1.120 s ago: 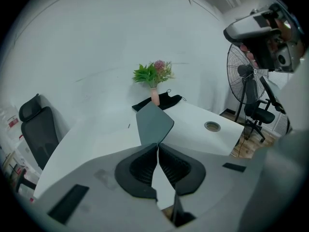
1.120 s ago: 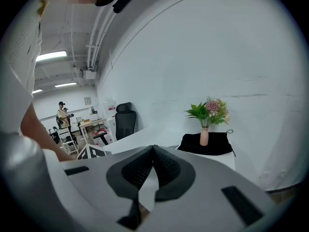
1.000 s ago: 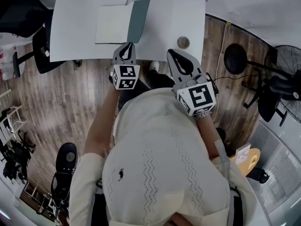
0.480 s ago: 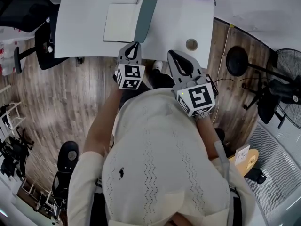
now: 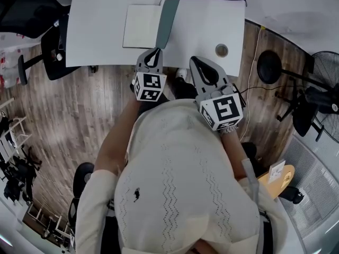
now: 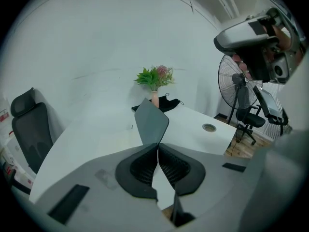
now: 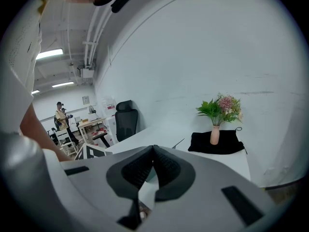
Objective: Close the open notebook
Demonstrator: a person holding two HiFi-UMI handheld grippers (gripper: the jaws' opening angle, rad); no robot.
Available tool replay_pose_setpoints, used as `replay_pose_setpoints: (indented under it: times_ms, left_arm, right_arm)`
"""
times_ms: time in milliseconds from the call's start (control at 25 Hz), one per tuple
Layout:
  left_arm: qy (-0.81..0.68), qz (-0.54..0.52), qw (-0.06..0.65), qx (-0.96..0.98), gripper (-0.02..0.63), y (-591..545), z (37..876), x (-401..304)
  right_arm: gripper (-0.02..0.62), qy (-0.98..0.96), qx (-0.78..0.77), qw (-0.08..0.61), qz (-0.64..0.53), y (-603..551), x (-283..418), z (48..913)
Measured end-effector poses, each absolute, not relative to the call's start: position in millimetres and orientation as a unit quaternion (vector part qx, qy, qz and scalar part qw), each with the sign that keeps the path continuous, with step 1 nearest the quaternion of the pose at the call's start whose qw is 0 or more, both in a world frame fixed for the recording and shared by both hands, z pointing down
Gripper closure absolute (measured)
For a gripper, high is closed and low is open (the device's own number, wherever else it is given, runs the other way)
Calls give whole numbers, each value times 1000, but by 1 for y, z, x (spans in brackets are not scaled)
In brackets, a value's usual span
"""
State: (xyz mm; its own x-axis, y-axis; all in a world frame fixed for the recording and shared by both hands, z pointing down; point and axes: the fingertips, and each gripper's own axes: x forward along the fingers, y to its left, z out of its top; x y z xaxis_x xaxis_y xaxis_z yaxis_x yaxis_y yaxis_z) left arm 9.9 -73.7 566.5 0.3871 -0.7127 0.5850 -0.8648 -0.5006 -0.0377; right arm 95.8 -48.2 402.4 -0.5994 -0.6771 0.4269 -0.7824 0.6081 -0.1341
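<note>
An open notebook with cream pages and a grey-green cover [image 5: 143, 26] lies on the white rectangular table [image 5: 100, 30], the cover standing tilted up along the pages' right side. The left gripper [image 5: 155, 51] hangs at the table's near edge just short of that cover, its jaws clenched together on nothing. The right gripper [image 5: 194, 61] is beside it, likewise clamped closed and empty.
</note>
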Motion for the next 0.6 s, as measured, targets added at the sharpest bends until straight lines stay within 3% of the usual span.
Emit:
replay_pose_setpoints:
  times_ms: [600]
  left_arm:
    - [-478,267,150,823,589,-75,567,-16]
  right_arm:
    - [594,-875,420,176,162,-50,69,407]
